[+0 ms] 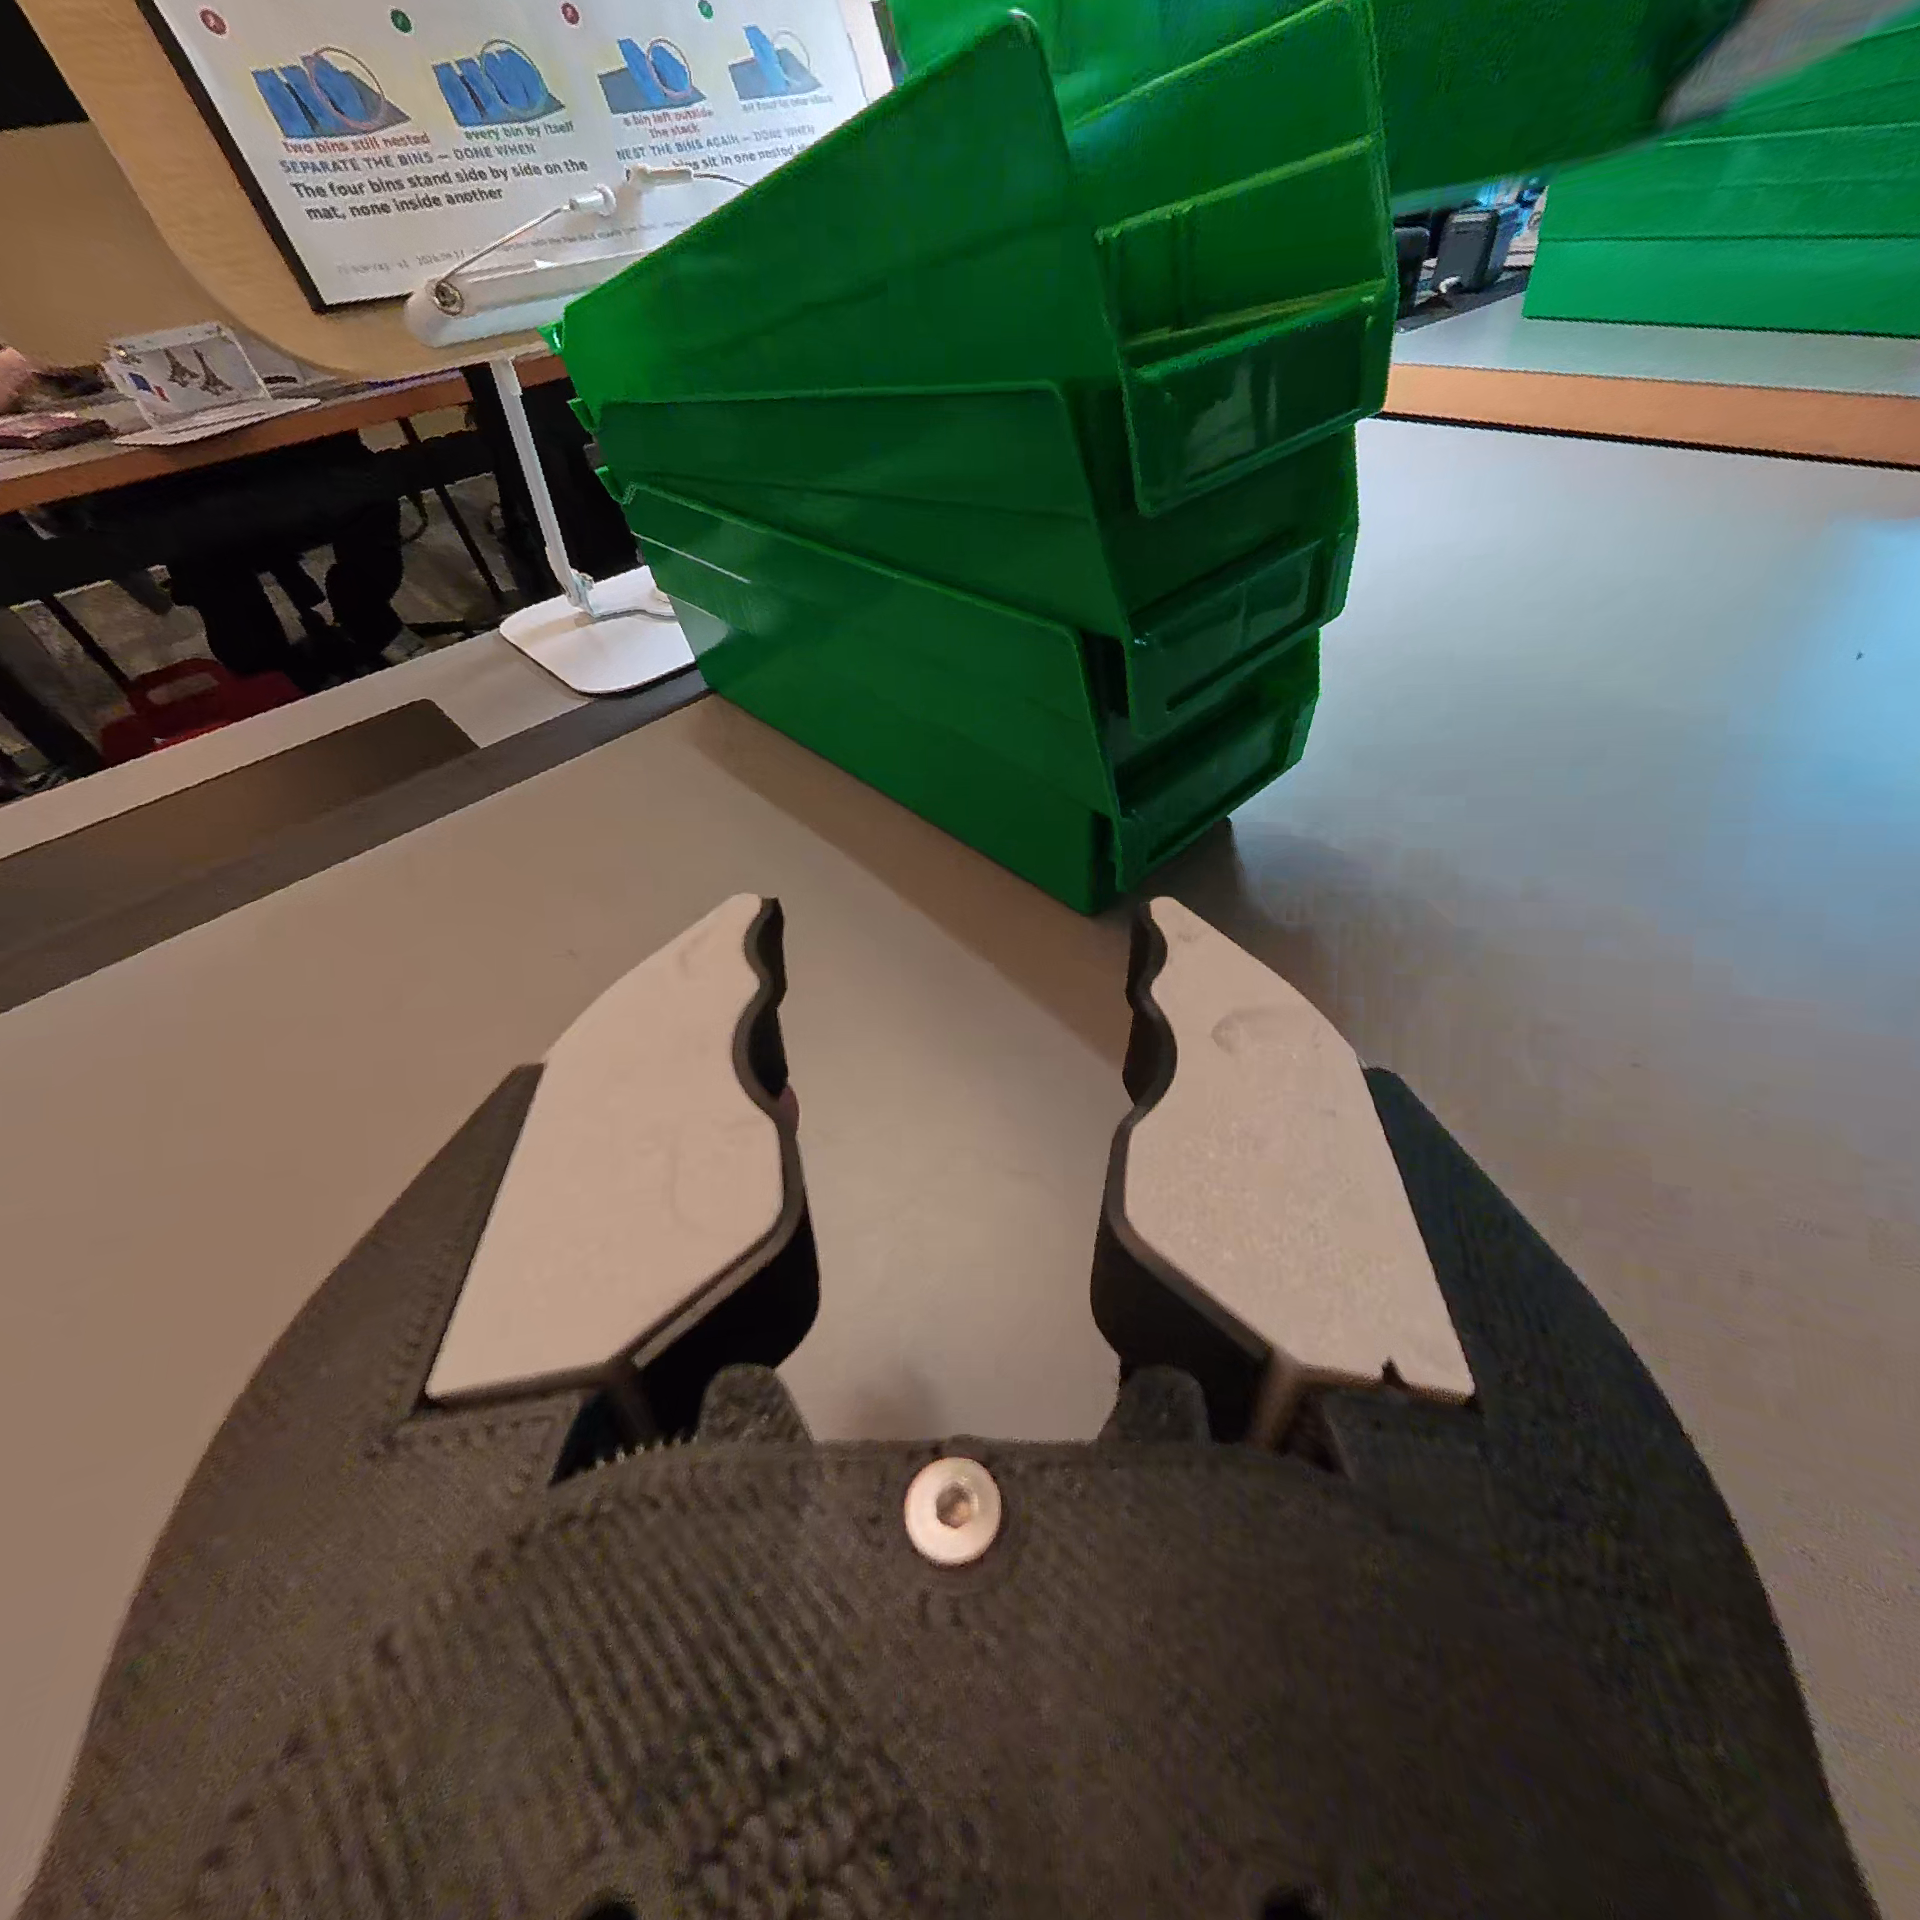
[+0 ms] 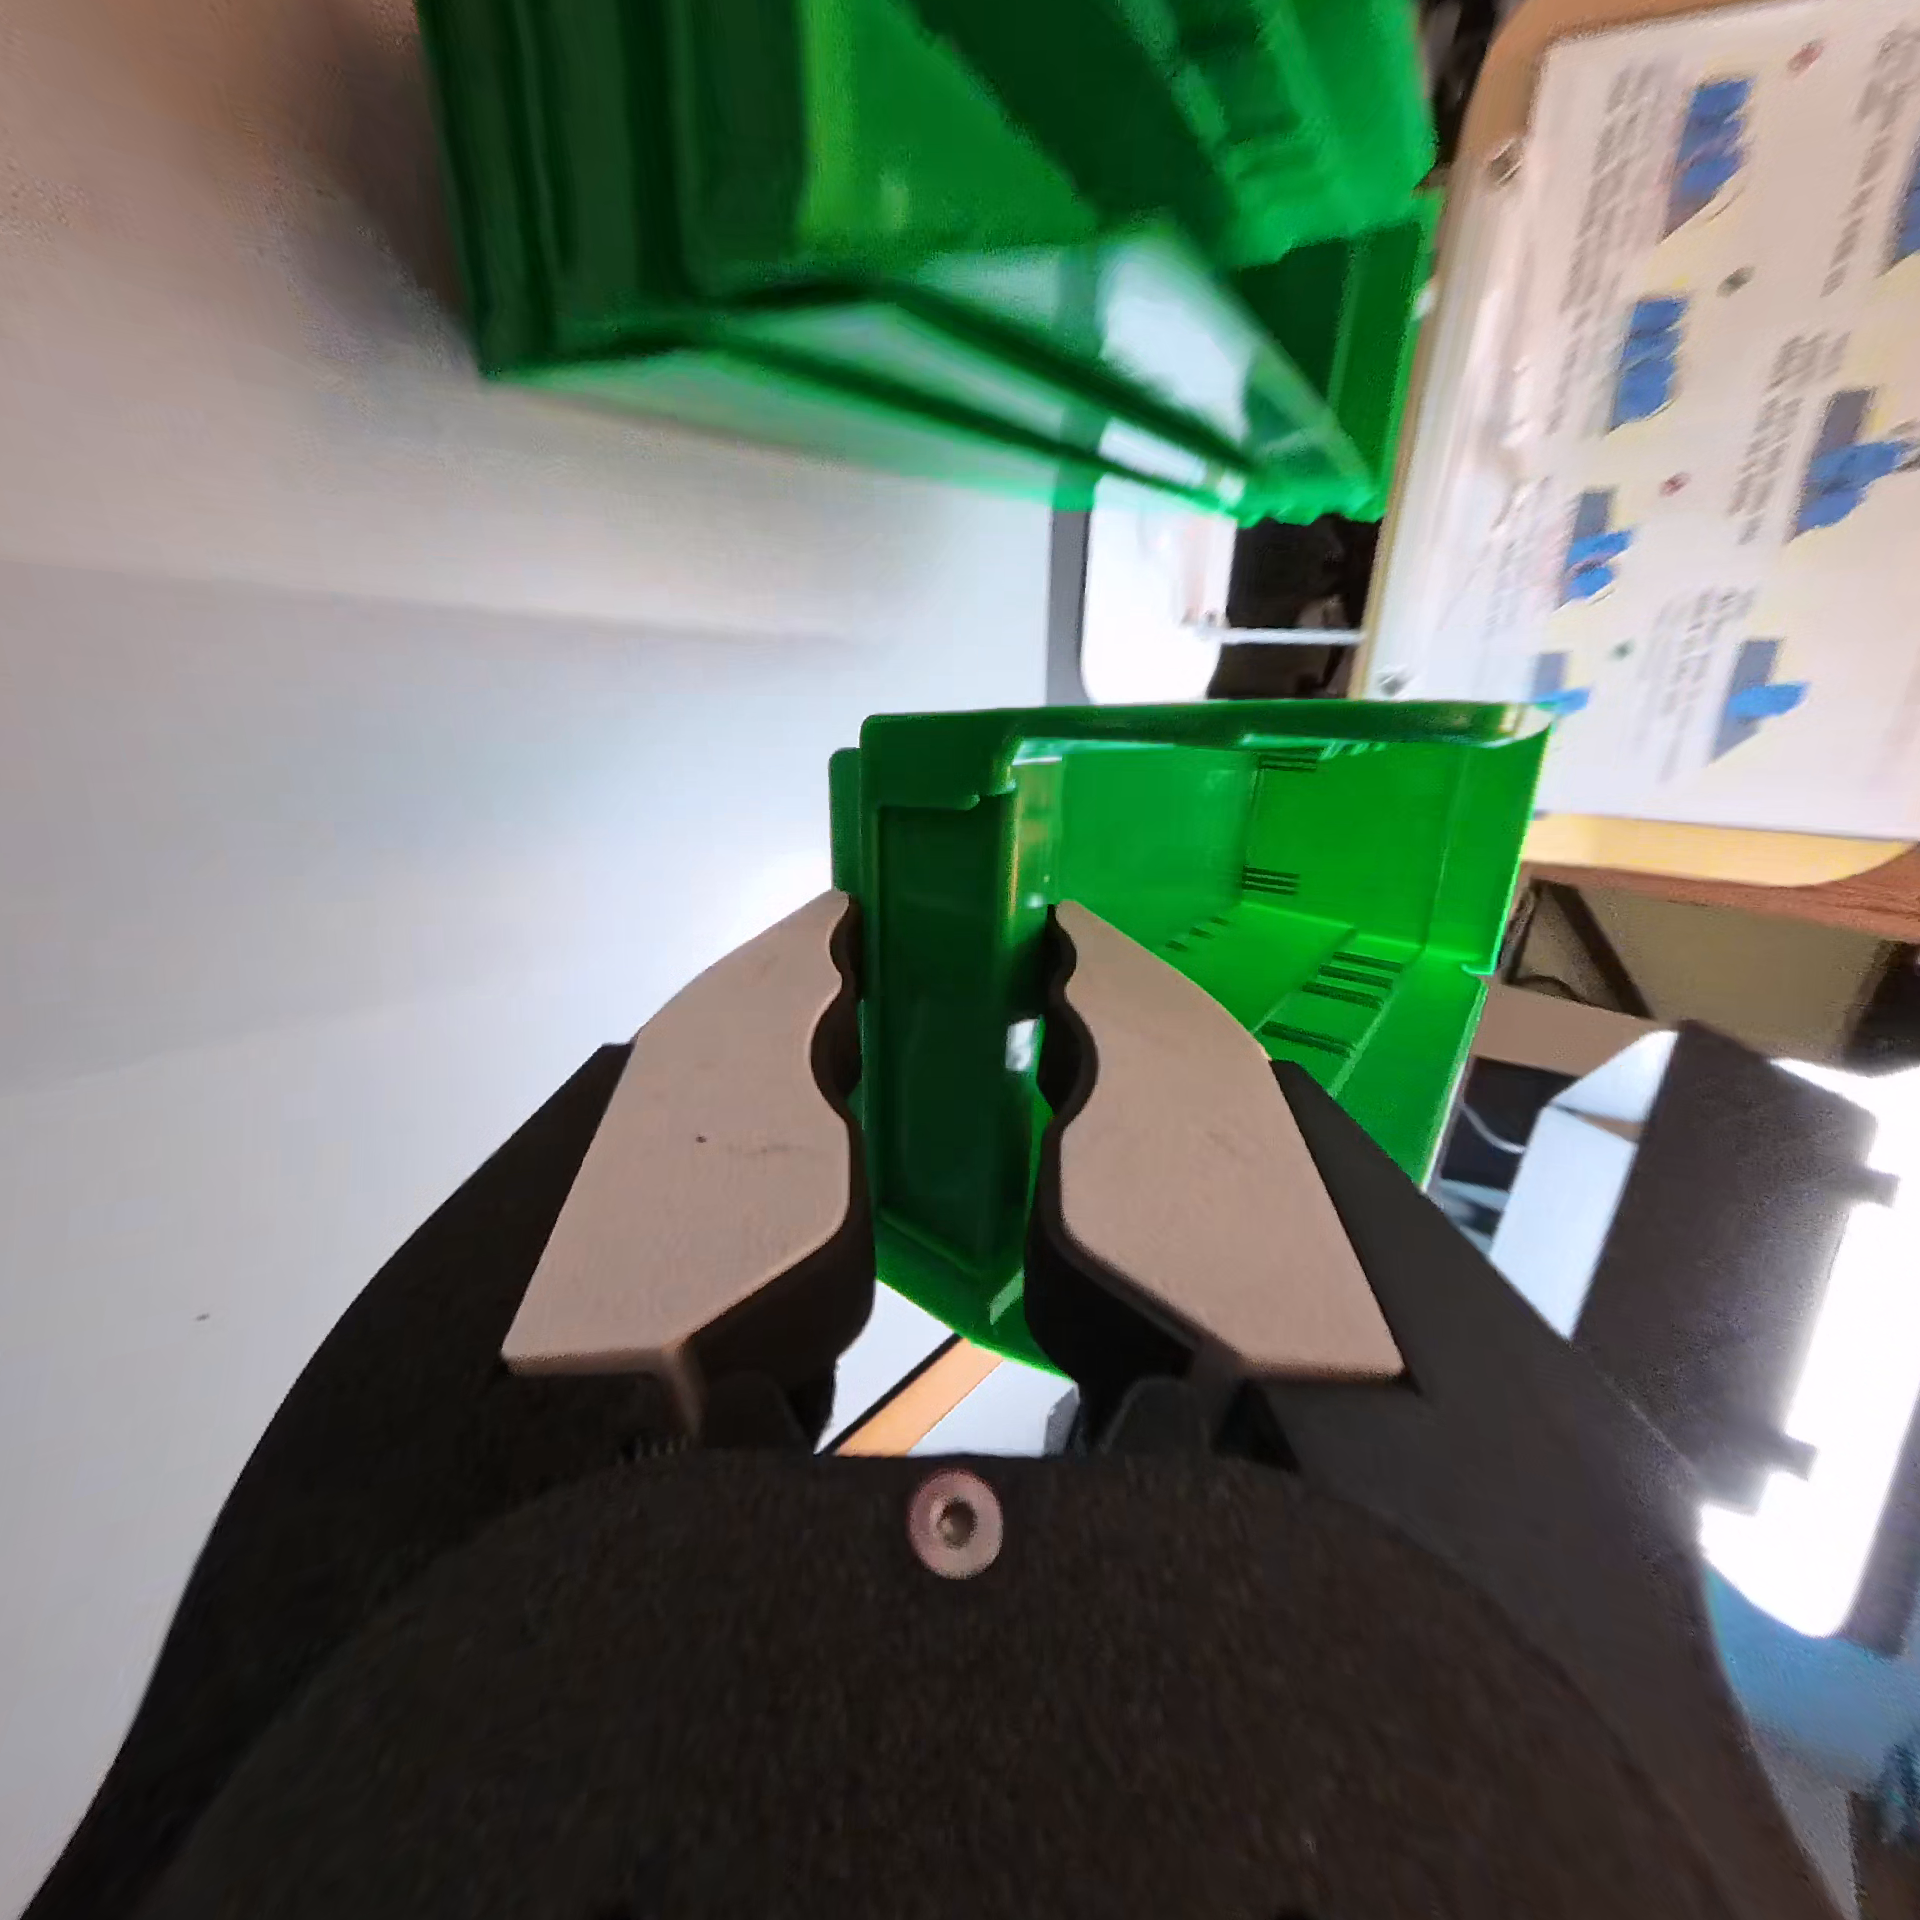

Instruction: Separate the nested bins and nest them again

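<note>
A stack of nested green bins (image 1: pixel 935 582) stands on the grey mat (image 1: pixel 1558 831), and its top bin sits tilted. My left gripper (image 1: pixel 956 925) is open and empty, low over the mat just in front of the stack's bottom corner. My right gripper (image 2: pixel 945 920) is shut on the front lip of a separate green bin (image 2: pixel 1299 883) and holds it in the air, turned on its side in this view. That bin shows blurred at the top right of the left wrist view (image 1: pixel 1507 94). The stack (image 2: pixel 831 260) appears above it in the right wrist view.
An instruction poster (image 1: pixel 468 135) leans behind the stack and also shows in the right wrist view (image 2: pixel 1714 416). A white lamp stand (image 1: pixel 592 634) stands left of the stack, beyond the mat's edge. A desk with papers (image 1: pixel 177 416) lies at the far left. Some 30 cm of space lies between my two pairs of fingers. The stack (image 2: pixel 831 260) is closer to my right gripper, around 11 cm from its tips; the left tips are 15 cm off.
</note>
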`<control>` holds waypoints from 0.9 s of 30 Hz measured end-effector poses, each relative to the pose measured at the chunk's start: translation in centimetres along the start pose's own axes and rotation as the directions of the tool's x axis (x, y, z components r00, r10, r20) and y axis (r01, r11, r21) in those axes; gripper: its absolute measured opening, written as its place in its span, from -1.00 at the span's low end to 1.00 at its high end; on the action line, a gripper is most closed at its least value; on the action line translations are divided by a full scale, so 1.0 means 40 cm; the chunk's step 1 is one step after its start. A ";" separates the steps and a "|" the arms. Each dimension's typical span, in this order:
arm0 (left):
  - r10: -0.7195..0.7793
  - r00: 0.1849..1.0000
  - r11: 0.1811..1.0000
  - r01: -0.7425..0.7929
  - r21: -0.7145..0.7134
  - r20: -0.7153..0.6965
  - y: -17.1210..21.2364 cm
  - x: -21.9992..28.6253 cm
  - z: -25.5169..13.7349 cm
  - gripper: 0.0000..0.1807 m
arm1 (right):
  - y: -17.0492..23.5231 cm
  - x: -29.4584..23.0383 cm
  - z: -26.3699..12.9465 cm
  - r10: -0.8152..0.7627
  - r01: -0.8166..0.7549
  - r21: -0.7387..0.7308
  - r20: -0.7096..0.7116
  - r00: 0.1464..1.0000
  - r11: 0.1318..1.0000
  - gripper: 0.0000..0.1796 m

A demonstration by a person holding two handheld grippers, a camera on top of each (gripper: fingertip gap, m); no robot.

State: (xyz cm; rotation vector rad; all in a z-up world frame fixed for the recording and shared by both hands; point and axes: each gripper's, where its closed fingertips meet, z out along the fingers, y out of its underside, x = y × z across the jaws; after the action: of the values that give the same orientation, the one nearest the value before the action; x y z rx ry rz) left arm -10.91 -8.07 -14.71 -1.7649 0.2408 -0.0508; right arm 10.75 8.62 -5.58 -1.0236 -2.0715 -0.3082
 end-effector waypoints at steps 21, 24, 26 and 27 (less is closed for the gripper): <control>0.040 0.999 0.999 -0.040 -0.029 0.005 0.014 0.011 0.007 -0.30 | 0.230 -0.270 0.271 0.069 -0.069 -0.026 0.004 0.998 0.997 -0.67; 0.038 0.999 0.999 -0.038 -0.032 0.005 0.016 0.010 0.008 -0.30 | 0.232 -0.269 0.271 0.058 -0.058 -0.028 -0.008 0.998 0.998 -0.67; 0.046 0.999 0.998 -0.045 -0.036 0.006 0.017 0.011 0.009 -0.30 | 0.233 -0.268 0.269 0.070 -0.071 -0.031 -0.020 0.997 0.997 -0.64; 0.053 0.999 0.998 -0.053 -0.036 0.008 0.018 0.012 0.009 -0.30 | 0.228 -0.270 0.264 0.102 -0.102 -0.027 -0.013 0.995 0.994 -0.51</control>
State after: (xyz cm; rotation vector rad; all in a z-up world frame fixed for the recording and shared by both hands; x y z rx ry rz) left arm -10.46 -7.94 -15.52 -1.7932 0.2833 0.0000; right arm 15.79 13.86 -21.65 -1.1369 -2.0018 -0.2903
